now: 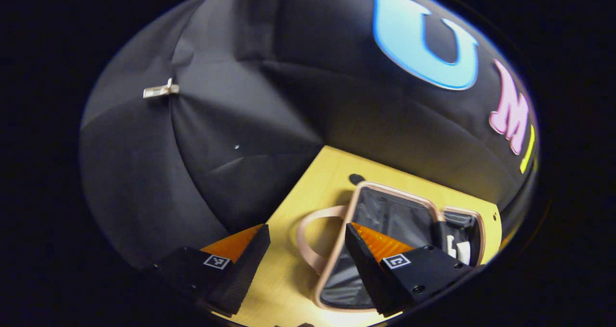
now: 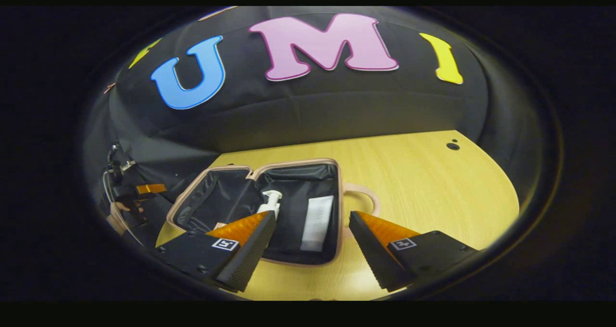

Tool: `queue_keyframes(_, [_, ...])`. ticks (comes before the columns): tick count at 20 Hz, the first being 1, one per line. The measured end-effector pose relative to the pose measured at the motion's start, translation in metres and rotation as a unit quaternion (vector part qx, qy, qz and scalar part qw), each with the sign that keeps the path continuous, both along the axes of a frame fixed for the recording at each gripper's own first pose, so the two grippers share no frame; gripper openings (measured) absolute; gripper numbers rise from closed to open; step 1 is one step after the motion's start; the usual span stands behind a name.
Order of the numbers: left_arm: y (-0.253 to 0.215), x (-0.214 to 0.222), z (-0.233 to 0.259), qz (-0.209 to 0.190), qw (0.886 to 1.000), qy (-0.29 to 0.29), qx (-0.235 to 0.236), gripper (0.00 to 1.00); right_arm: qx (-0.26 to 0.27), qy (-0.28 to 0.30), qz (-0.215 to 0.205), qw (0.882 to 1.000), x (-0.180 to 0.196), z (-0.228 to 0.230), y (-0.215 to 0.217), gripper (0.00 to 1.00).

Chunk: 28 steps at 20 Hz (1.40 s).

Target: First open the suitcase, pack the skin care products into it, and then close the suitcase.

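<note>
Suitcase (image 2: 269, 211) lies open on your table (image 2: 423, 182), toward its left edge, with a pump bottle (image 2: 270, 202) and a white tube (image 2: 317, 223) inside. Your left gripper (image 1: 303, 264) and right gripper (image 2: 313, 250) both hover spread wide, grasping nothing.

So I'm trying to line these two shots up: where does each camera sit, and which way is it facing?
Left gripper view: rides the left gripper, above the table, looking down across the open suitcase toward the booth wall; its own two fingers show, spread apart.
Right gripper view: rides the right gripper, facing the suitcase with a pump bottle and a white tube inside; own fingers spread; a hand shows far left.
Shared: suitcase, its handle, table.
</note>
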<state>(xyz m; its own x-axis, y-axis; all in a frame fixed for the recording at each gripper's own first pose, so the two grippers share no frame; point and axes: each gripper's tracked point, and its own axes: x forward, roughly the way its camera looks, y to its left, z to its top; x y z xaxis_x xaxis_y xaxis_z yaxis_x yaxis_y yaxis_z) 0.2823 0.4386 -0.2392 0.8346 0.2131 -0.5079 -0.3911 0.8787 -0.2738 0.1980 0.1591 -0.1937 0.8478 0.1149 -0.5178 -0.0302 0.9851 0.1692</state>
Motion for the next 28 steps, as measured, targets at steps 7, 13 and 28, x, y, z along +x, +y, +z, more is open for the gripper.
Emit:
queue_keyframes(7, [-0.006,0.043,-0.064,-0.015,0.987,0.047,-0.155,0.96,-0.037,-0.012,-0.018,0.999,-0.061,0.008,-0.043,0.97])
queue_keyframes(13, [-0.012,0.047,-0.081,-0.019,0.969,0.041,-0.245,0.81,-0.059,-0.018,-0.028,0.998,-0.097,0.011,-0.068,0.97])
queue_keyframes(28, [-0.03,0.024,0.021,-0.094,0.99,0.007,-0.108,0.06,-0.036,-0.016,-0.036,0.999,-0.111,0.01,-0.092,0.97])
